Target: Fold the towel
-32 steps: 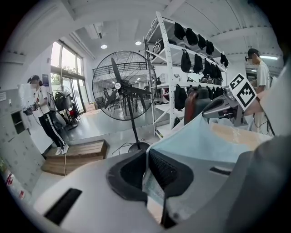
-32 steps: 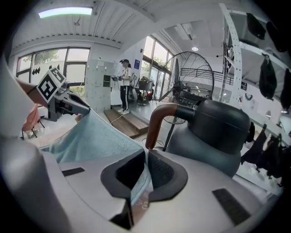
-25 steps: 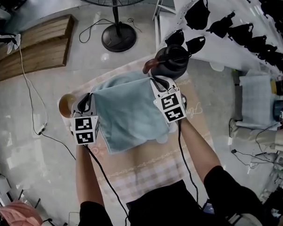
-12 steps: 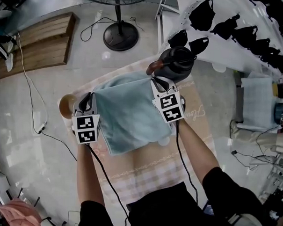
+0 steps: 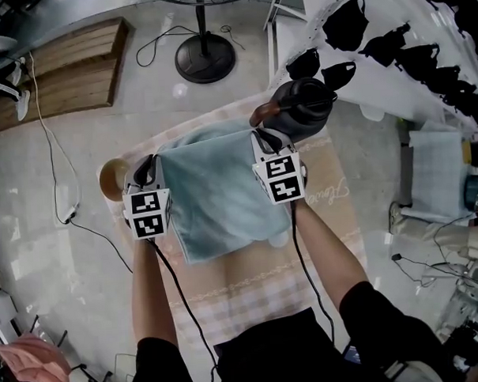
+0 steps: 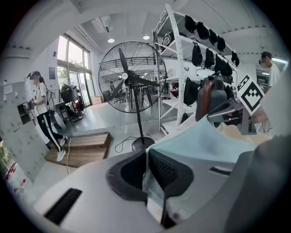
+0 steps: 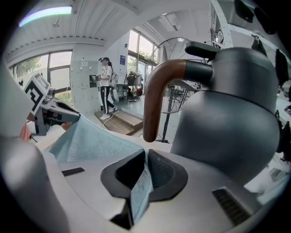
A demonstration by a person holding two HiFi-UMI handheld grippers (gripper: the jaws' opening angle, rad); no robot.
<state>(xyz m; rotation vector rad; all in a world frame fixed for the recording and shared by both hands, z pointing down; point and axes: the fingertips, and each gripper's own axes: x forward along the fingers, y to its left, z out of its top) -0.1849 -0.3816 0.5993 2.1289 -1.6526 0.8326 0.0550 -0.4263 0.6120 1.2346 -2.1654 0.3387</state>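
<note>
While held by two corners, towel (image 5: pixel 216 199) risks slipping.
It hangs taut over the worktop (image 5: pixel 251 285); left gripper (image 6: pixel 153 182) and right gripper (image 7: pixel 142 179) each clamp tight on a thin corner edge; right one sits just beside the kettle (image 5: pixel 303 108), could knock it.

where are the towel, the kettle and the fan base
towel (image 5: pixel 219 187): head view, middle of the blue cloth
kettle (image 5: pixel 305 108): head view, top of its dark body
fan base (image 5: pixel 216 70): head view, round black foot
</note>
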